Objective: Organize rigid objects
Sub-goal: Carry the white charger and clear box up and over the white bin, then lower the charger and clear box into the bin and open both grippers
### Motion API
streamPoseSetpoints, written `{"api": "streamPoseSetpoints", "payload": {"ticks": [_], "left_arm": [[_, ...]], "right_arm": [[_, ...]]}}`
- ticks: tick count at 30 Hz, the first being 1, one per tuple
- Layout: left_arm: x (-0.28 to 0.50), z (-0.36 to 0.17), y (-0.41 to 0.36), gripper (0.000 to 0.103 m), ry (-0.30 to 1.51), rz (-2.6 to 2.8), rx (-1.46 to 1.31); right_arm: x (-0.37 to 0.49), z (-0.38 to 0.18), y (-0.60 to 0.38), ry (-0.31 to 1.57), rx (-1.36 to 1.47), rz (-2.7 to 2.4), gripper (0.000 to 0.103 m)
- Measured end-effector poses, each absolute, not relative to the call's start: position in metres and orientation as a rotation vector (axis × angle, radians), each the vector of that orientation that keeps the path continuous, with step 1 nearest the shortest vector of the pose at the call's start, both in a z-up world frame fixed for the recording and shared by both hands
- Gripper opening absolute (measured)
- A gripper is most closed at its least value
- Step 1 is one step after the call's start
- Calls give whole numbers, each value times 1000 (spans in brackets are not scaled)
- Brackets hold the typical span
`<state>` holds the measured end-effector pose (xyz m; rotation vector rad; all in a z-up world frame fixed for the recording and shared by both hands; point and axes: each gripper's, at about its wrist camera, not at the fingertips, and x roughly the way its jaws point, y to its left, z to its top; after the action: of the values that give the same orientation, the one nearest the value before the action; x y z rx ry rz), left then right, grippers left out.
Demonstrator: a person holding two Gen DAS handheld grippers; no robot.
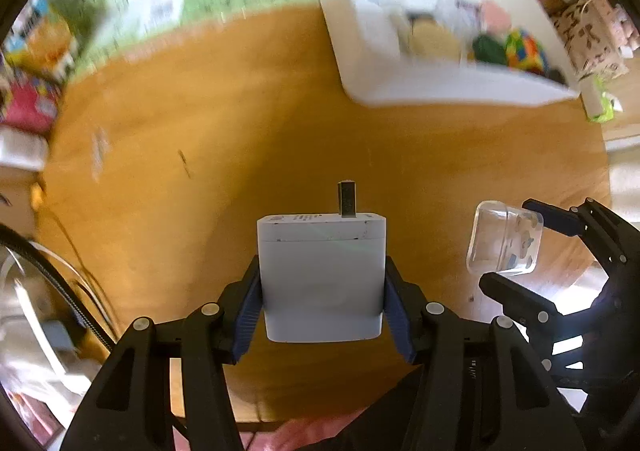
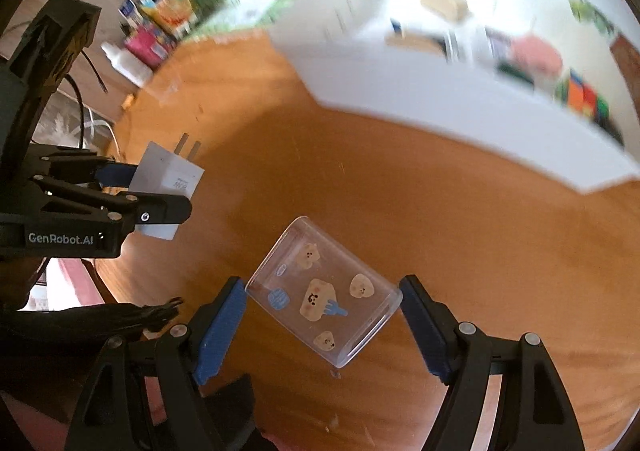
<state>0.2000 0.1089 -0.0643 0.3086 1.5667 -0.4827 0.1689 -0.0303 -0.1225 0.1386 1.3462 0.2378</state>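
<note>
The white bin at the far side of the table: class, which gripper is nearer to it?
Cannot say for certain. The white bin lies beyond both; left gripper holds the charger, right gripper the clear case.

Right gripper [image 2: 322, 315] clamped a clear stickered box [image 2: 323, 293] tilted between its blue pads [image 2: 222, 329]. Far left of it, left gripper [image 2: 154, 191] pinched a white charger [image 2: 168, 179] above wooden table [image 2: 400, 187].

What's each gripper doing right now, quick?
Left gripper: shut on the white plug-in charger block.
Right gripper: shut on the clear sticker-covered plastic case.
</note>
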Motion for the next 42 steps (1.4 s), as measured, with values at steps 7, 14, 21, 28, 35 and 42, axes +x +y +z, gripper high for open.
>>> {"api": "streamPoseSetpoints", "payload": {"ticks": [7, 14, 21, 28, 35, 42], "left_arm": [[233, -28, 104, 58, 1439, -512, 306], [256, -22, 95, 58, 1380, -522, 262], [286, -20, 72, 58, 1326, -535, 226], [304, -33, 47, 58, 1272, -631, 121], [319, -54, 33, 58, 1233, -655, 20], [325, -70, 30, 58, 1176, -686, -72]], "right_arm": [[203, -77, -32, 1231, 137, 233, 79], [232, -53, -45, 1162, 145, 203, 79], [261, -49, -63, 1098, 186, 169, 79], [281, -57, -86, 1025, 255, 167, 79], [292, -74, -108, 954, 323, 144, 79], [299, -97, -120, 900, 382, 123, 79]]}}
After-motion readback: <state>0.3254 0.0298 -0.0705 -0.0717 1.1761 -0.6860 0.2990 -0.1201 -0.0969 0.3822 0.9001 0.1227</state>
